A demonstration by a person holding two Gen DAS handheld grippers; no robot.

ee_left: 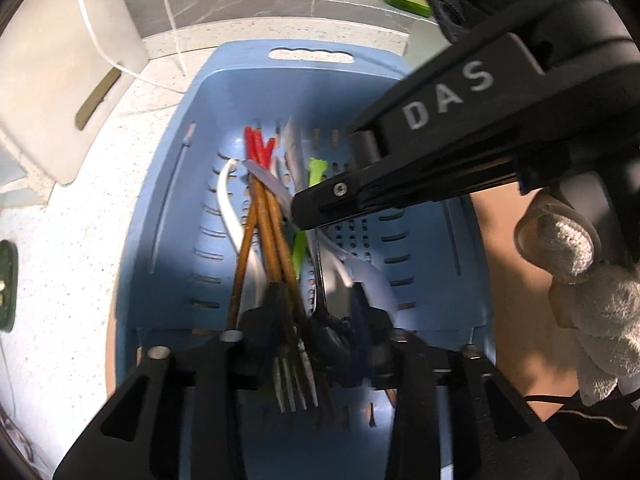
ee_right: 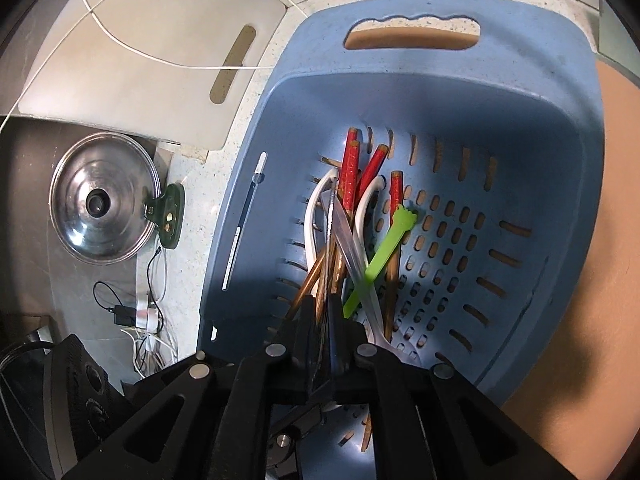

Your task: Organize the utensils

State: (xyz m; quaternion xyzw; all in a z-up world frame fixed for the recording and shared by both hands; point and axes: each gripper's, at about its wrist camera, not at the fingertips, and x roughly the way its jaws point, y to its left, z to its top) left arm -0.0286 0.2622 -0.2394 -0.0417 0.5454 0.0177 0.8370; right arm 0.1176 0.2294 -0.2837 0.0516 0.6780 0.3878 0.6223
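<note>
In the left wrist view, the left gripper (ee_left: 316, 320) hangs low over a blue slotted basket (ee_left: 168, 184) that sits on a speckled worktop (ee_left: 60, 280); its jaws stand parted around a loose bundle, with the brown chopsticks (ee_left: 260, 224) and the tines of a fork (ee_left: 298, 384) lying between the fingers, and no pad can be seen pressing on them, so the grip reads as released. The right gripper (ee_left: 298, 210) reaches in from the right, its closed tip meeting a clear flat handle (ee_left: 266, 178) among the pile. In the right wrist view, the right gripper (ee_right: 326, 316) shows its jaws clenched narrowly on that clear flat handle (ee_right: 344, 224), which runs up between the fingers, while red-ended chopsticks (ee_right: 350, 176), white looped handles (ee_right: 312, 224) and a green plastic pick (ee_right: 384, 256) lie crossed beneath on the basket (ee_right: 500, 112) floor. A steel pot lid (ee_right: 100, 204) and a white cutting board (ee_right: 160, 60) lie off to the left. These utensils look light, stiff and smooth, likely to slide over each other and snag where they cross. The chopsticks would best be taken together near mid-shaft, and the clear piece by its flat faces, lifted slowly to shed the tangle.
</note>
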